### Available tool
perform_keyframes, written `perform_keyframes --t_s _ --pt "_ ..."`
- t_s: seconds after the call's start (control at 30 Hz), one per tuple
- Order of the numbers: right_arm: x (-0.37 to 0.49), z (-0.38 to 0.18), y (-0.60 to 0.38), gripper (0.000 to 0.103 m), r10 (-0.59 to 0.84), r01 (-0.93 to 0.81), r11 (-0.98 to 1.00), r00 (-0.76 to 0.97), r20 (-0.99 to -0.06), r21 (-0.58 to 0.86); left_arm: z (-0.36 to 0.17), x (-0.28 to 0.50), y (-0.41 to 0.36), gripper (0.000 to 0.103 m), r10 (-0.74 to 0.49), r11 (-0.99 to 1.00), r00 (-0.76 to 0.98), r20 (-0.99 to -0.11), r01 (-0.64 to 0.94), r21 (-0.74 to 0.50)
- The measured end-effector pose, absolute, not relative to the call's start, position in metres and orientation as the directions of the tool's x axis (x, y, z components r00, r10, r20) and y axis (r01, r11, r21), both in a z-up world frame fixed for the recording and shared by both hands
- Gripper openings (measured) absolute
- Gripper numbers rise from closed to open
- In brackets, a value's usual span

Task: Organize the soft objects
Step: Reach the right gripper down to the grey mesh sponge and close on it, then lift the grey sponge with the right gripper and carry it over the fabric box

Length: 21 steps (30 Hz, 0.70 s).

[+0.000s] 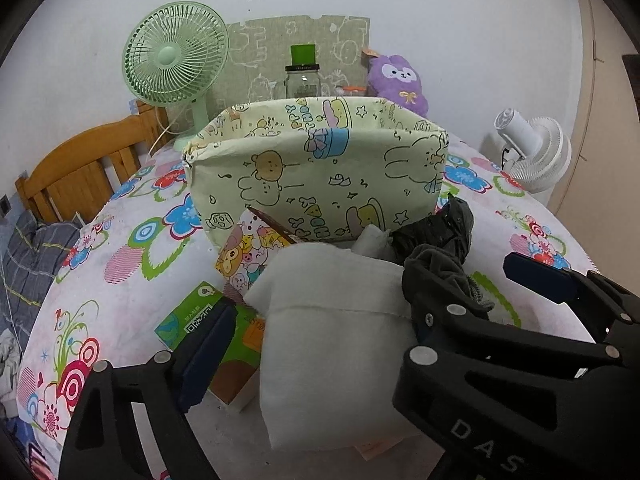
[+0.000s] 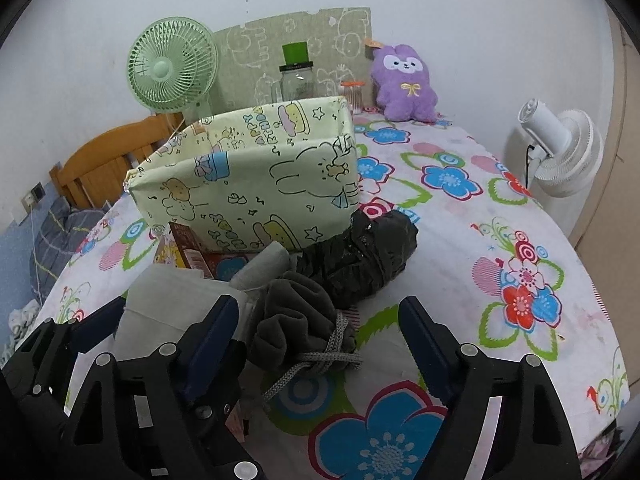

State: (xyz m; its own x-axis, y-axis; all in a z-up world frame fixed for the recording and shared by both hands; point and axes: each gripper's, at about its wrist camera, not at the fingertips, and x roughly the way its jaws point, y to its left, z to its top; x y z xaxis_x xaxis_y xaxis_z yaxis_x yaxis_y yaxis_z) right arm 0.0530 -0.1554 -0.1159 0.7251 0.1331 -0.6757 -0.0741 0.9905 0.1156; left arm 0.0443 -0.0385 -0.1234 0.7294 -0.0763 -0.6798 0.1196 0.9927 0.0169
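The left tool (image 1: 324, 344) stood with its jaws wide on either side of a white folded cloth (image 1: 332, 340), the near pad just beside the cloth's left edge; whether either pad pressed on it could not be told. The cloth lay partly over a green box (image 1: 192, 320) on the flowered tabletop (image 1: 132, 248).

The right tool (image 2: 316, 332) likewise had its jaws spread wide, straddling a dark grey drawstring pouch (image 2: 296, 320) whose grey cord (image 2: 320, 360) was knotted at its near end. Its right finger (image 2: 420, 332) stood clear of the pouch; the left finger sat close beside it, contact unclear.

Just behind the pouch lay a black crinkled bundle (image 2: 368, 256), touching it, and a small pale cloth roll (image 2: 260, 268) lay to the left of the bundle. A cartoon-printed carton (image 1: 248, 252) leaned against the front of a pale yellow fabric bin (image 1: 316, 176) printed with bears and rabbits, which stood upright and open at the top in the middle of the tabletop.

Beyond the bin stood a glass jar (image 1: 302, 84) with a green cap, a mint-green desk fan (image 1: 176, 56) to the left and a purple plush rabbit (image 2: 404, 80) to the right, all before a patterned board (image 1: 256, 44) against the wall. A white fan (image 2: 560, 152) stood at the far right edge, and a wooden bed frame (image 1: 80, 168) showed at left.
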Motion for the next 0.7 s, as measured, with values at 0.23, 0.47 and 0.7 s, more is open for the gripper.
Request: perform_keyframes --t_s 0.23,0.47,0.7 --pt "0.058 -0.124 -0.151 0.067 0.161 -0.094 0.987 0.699 -0.696 0.134 -0.13 0.048 -0.04 0.087 -0.078 0.992 0.709 -0.7 0.126 0.016" --pt "0.058 -0.122 -0.153 0.059 0.168 -0.091 0.985 0.705 -0.689 0.147 -0.127 0.046 -0.046 0.084 -0.097 0.989 0.715 -0.693 0.147 0.013" --pt "0.054 -0.115 -0.156 0.057 0.162 -0.081 0.985 0.719 -0.675 0.15 -0.121 0.043 -0.048 0.044 -0.093 0.991 0.729 -0.678 0.136 0.01"
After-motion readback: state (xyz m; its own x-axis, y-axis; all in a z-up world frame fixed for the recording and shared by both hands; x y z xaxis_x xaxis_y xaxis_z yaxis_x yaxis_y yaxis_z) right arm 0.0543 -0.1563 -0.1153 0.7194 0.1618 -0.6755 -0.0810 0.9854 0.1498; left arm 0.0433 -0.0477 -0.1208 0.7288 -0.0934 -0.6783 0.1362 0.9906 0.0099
